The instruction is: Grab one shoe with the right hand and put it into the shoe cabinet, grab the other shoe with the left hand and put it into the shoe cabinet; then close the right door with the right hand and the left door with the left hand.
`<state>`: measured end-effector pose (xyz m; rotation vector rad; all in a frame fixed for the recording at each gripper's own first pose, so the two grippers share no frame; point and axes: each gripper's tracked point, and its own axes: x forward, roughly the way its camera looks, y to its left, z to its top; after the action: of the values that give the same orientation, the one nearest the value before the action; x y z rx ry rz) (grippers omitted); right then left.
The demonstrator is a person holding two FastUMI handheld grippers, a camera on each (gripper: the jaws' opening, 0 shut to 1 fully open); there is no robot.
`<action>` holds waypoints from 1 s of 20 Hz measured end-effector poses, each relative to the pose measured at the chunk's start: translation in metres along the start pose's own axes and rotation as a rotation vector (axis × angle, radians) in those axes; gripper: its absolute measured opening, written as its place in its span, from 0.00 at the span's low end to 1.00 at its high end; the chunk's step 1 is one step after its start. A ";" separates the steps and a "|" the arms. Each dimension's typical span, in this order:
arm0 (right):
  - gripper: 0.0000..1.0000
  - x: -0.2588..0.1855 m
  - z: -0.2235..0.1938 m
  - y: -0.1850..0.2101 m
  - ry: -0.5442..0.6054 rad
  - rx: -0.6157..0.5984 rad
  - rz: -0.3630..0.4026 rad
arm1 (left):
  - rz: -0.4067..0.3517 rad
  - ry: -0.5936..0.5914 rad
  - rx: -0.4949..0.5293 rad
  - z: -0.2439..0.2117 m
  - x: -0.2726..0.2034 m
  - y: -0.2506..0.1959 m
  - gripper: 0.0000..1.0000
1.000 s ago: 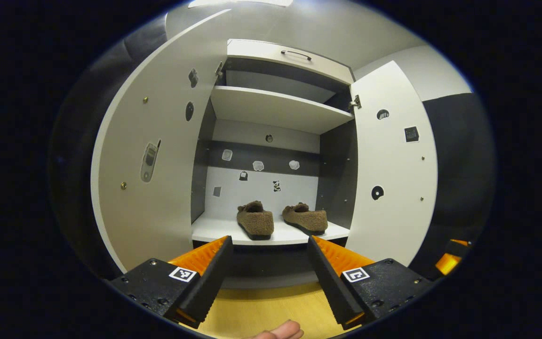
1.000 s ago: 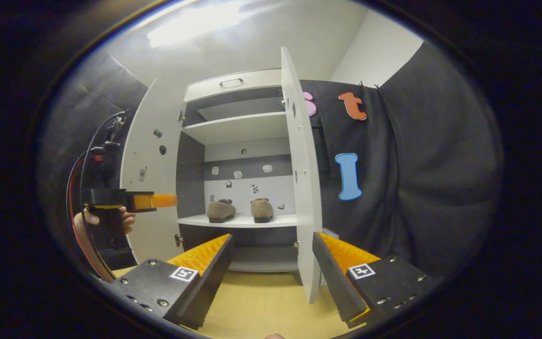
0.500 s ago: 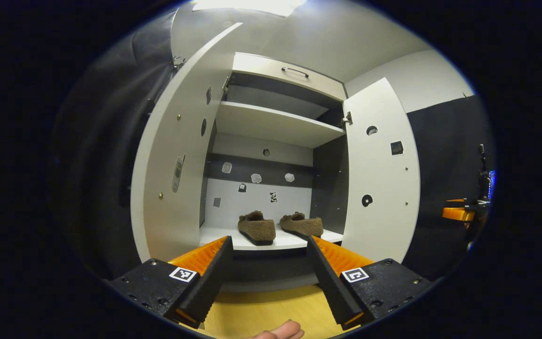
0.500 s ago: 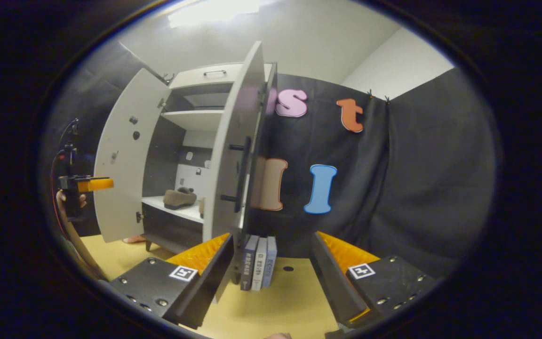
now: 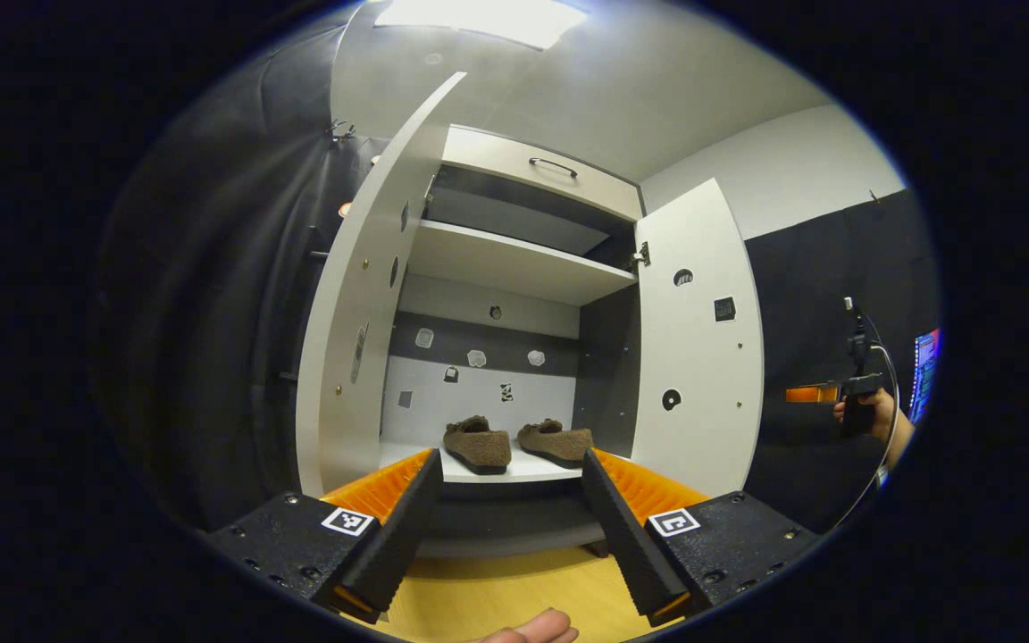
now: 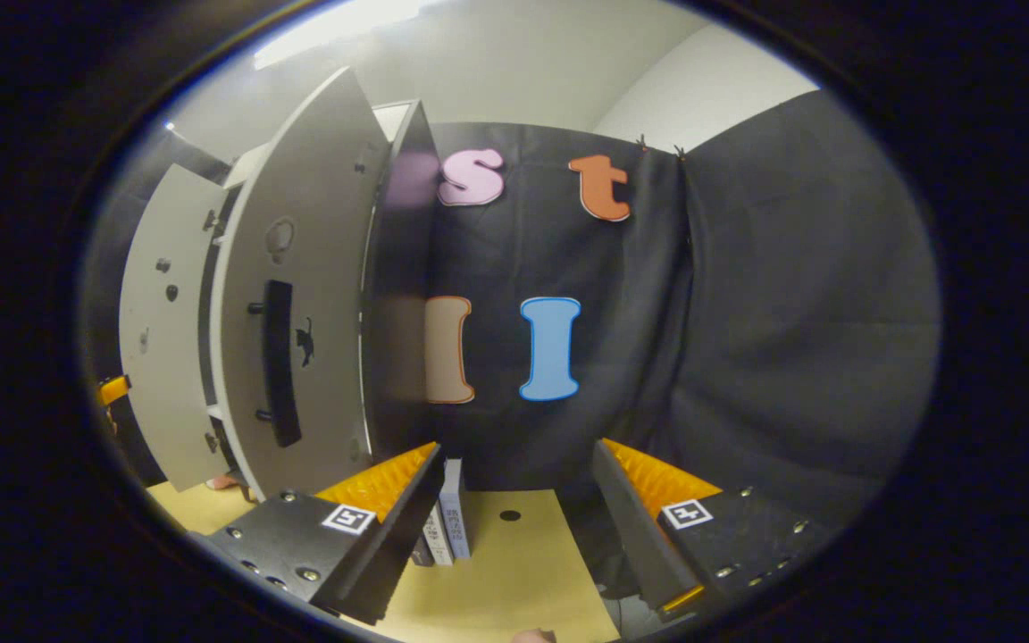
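Note:
Two brown fuzzy shoes stand side by side on the lower shelf of the white shoe cabinet. Both doors hang wide open: the left door and the right door. My left gripper is open and empty, in front of the cabinet and some way back from it. My right gripper is open and empty too, and faces the outer side of the right door, near its black handle. The right gripper also shows far right in the left gripper view, held by a hand.
A top drawer with a handle sits above an upper shelf. A few books stand on the yellow floor beside the cabinet. Black cloth wall runs to the right of the cabinet.
My right gripper has swung right, from facing the cabinet's inside to the outer side of the right door. My left gripper has drawn back a little. The shoes have not moved.

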<state>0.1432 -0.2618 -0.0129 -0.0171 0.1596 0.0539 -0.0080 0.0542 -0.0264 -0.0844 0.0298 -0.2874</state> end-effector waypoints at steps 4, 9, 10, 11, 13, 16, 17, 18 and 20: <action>0.99 0.028 -0.007 0.035 0.028 -0.011 0.051 | -0.055 0.037 0.003 -0.010 0.001 -0.017 0.96; 1.00 0.040 0.008 0.111 0.015 -0.034 0.192 | -0.039 0.059 -0.002 -0.017 0.007 -0.014 0.96; 1.00 0.037 0.014 0.129 0.004 -0.030 0.226 | -0.031 0.063 -0.001 -0.019 0.009 -0.013 0.96; 1.00 0.031 0.020 0.140 -0.009 -0.046 0.224 | -0.024 0.071 0.004 -0.022 0.012 -0.012 0.96; 0.90 0.032 0.019 0.155 -0.017 -0.067 0.245 | -0.022 0.089 0.013 -0.029 0.015 -0.015 0.96; 0.90 0.027 0.017 0.184 -0.017 -0.047 0.286 | -0.015 0.117 0.004 -0.038 0.023 -0.014 0.96; 0.90 0.027 0.018 0.192 -0.021 -0.051 0.294 | -0.010 0.122 0.000 -0.041 0.027 -0.013 0.96; 0.90 0.027 0.020 0.201 -0.031 -0.061 0.298 | 0.000 0.131 -0.005 -0.044 0.031 -0.010 0.96; 0.90 0.025 0.021 0.212 -0.043 -0.086 0.290 | 0.022 0.150 -0.032 -0.051 0.036 -0.004 0.96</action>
<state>0.1596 -0.0482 0.0010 -0.0783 0.1159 0.3505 0.0234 0.0357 -0.0779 -0.0938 0.1845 -0.2712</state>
